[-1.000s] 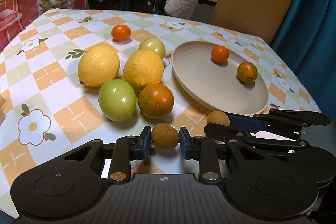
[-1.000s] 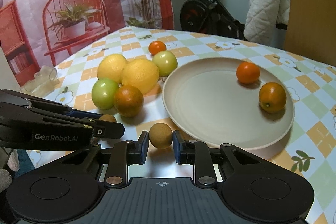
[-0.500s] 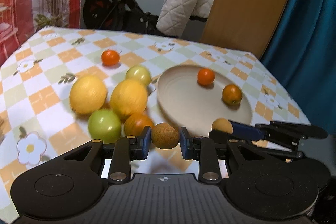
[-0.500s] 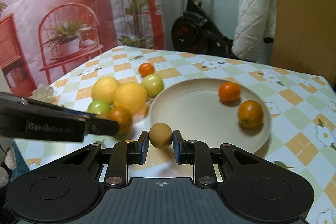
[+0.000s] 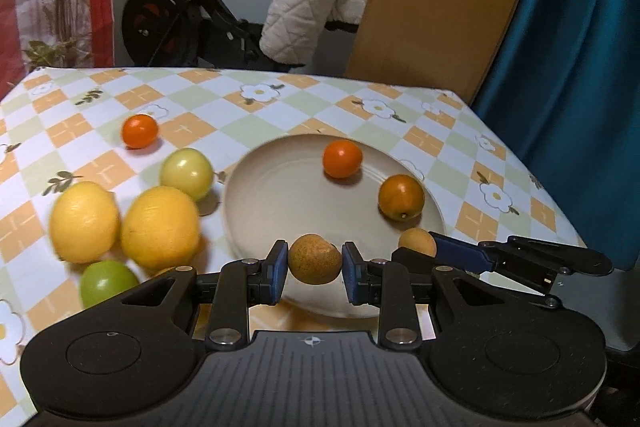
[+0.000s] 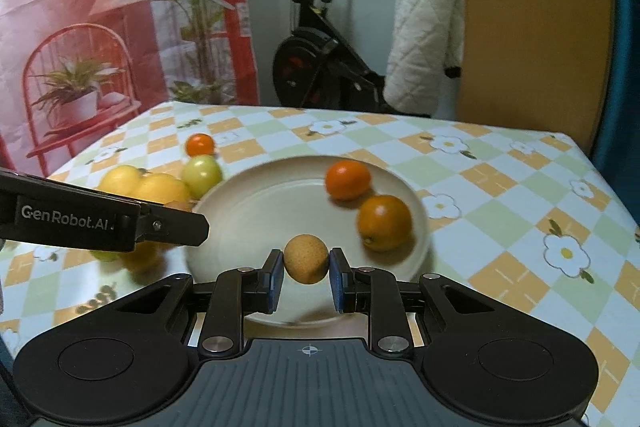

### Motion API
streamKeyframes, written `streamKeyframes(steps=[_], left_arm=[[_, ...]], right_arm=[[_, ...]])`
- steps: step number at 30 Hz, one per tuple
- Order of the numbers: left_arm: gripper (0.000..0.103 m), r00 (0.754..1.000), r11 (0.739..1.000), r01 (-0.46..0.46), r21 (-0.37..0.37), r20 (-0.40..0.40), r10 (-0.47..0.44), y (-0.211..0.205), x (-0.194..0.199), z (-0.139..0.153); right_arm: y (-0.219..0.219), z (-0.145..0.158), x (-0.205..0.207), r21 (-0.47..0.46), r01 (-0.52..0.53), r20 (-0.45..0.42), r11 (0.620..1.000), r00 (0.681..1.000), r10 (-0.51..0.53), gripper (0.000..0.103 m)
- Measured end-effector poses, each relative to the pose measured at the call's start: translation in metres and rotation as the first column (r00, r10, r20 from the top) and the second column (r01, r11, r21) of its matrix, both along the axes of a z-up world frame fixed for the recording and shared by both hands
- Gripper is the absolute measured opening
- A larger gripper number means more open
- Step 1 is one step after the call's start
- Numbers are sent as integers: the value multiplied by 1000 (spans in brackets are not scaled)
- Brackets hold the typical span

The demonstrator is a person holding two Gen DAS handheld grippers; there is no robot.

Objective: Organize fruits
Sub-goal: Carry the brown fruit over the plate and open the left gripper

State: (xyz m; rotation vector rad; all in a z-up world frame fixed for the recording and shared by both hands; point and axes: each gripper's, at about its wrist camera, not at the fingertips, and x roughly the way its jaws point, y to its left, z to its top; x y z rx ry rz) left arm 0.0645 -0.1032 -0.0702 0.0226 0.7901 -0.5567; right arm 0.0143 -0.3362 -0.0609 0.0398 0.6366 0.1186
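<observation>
**A:** Why is each small brown fruit up in the air?

**B:** Each one is pinched for carrying. The left gripper is clamped on a speckled brown fruit, and the right gripper is clamped on a paler brown fruit. Both hang over the plate near its 6 o'clock rim, so I judge they are about to be set down there.

**A:** Why the plate?

**B:** It already holds two small orange fruits: a bright one at about 12 o'clock and a darker one at about 3 o'clock. Small round fruit seems to be gathered there.

**A:** And the rest?

**B:** On the tabletop, at the plate's 9 o'clock, lie two lemons, a pale green fruit, a darker green fruit and, at 10 o'clock, a lone orange fruit. They touch in a loose cluster, still unsorted by my reading.

**A:** Any writing?

**B:** "GenRobot.AI" in white on the side of the left gripper, seen from the right wrist view. Nothing else is legible.
</observation>
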Motion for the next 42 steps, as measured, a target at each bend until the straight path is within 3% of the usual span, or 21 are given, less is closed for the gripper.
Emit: streamKeyframes(steps=[14,42], left_arm=[[30,998,998,43,38,-42,-41,-28,13,-15],[31,989,999,36,3,-144,-35,-38,35,-32]], right_arm=[[-24,-15,15,20,30,-34,999,999,-29,22],[-23,-21,26,-38,13,-27,999,1000,-14,22]])
